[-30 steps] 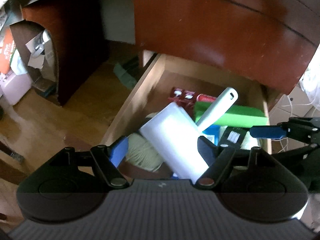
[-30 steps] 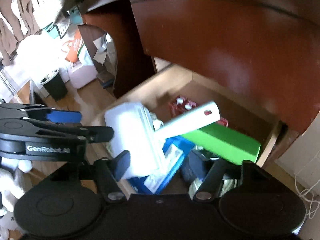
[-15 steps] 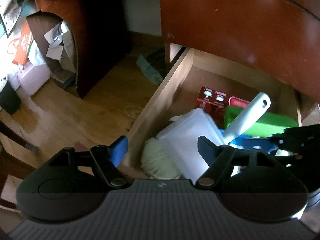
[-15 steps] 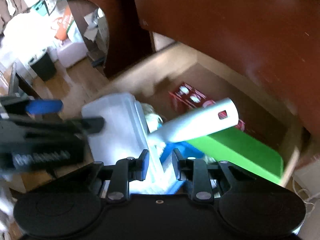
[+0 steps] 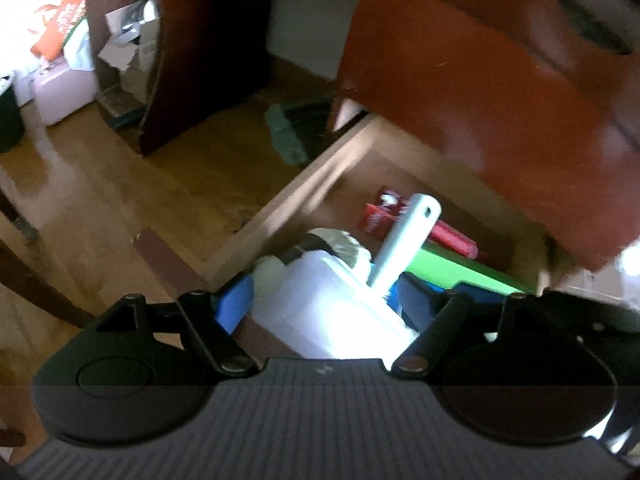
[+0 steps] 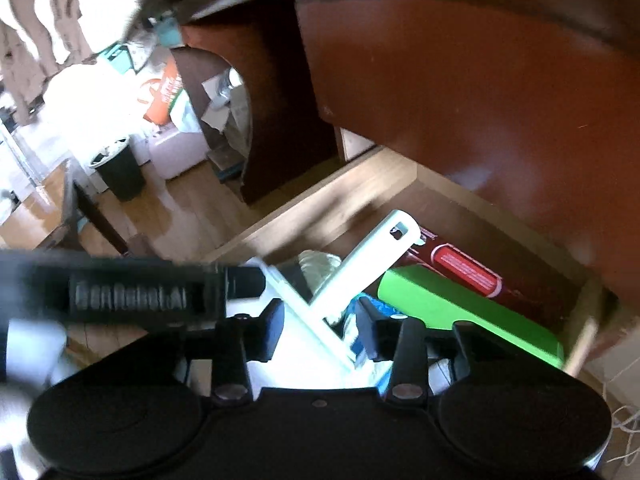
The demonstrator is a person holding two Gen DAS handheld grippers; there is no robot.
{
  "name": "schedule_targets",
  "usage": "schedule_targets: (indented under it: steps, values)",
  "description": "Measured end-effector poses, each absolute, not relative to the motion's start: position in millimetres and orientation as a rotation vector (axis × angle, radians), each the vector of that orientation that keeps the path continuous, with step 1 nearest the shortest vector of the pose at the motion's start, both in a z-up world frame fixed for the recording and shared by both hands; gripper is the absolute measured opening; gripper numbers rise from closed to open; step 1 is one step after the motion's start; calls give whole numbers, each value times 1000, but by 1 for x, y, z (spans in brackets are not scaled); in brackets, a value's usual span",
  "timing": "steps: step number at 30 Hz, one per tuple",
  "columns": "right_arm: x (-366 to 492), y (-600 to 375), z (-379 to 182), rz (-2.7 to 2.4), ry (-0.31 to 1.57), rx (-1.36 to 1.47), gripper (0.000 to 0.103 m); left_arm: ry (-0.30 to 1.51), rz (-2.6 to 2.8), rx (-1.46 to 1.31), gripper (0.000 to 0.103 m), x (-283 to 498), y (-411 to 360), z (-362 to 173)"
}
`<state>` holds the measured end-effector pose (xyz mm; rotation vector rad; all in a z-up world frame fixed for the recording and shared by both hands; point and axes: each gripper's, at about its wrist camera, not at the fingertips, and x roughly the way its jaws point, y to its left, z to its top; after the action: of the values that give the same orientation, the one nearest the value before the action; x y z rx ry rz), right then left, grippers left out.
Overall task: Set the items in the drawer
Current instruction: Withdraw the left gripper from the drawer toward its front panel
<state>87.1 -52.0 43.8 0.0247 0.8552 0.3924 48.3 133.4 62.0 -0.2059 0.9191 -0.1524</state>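
Observation:
A white lint roller (image 5: 332, 304) with a long white handle (image 5: 408, 236) lies on top of the things in the open wooden drawer (image 5: 280, 216). My left gripper (image 5: 326, 300) is open, its blue-padded fingers either side of the roller's white cover. My right gripper (image 6: 320, 328) is partly open around the base of the handle (image 6: 360, 264); I cannot tell whether its pads touch it. The left gripper's body (image 6: 132, 292) crosses the right wrist view at the left, blurred.
In the drawer lie a green box (image 6: 460, 312), a red carton (image 6: 464, 268), a ball of pale yarn (image 5: 340, 240) and a blue packet (image 6: 376, 308). A dark red cabinet front (image 6: 480, 100) overhangs the drawer's back. Wooden floor, a bin (image 6: 120, 168) and boxes lie left.
Both grippers have pulled back and up from the drawer. The right gripper narrowed half a second ago and is now partly open. The roller has sunk lower onto the drawer's contents.

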Motion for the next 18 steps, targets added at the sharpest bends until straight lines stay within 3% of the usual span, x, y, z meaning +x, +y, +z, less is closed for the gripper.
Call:
schedule_targets:
  steps: [4, 8, 16, 18]
  values:
    - [36, -57, 62, 424, 834, -92, 56, 897, -221, -176, 83, 18, 141, 75]
    - [-23, -58, 68, 398, 767, -331, 78, 872, -289, -82, 91, -21, 143, 69]
    - [-58, -69, 53, 379, 786, -448, 78, 897, -235, -300, 96, -36, 173, 55]
    - [-56, -74, 47, 387, 811, -459, 70, 877, -227, -355, 96, -32, 179, 54]
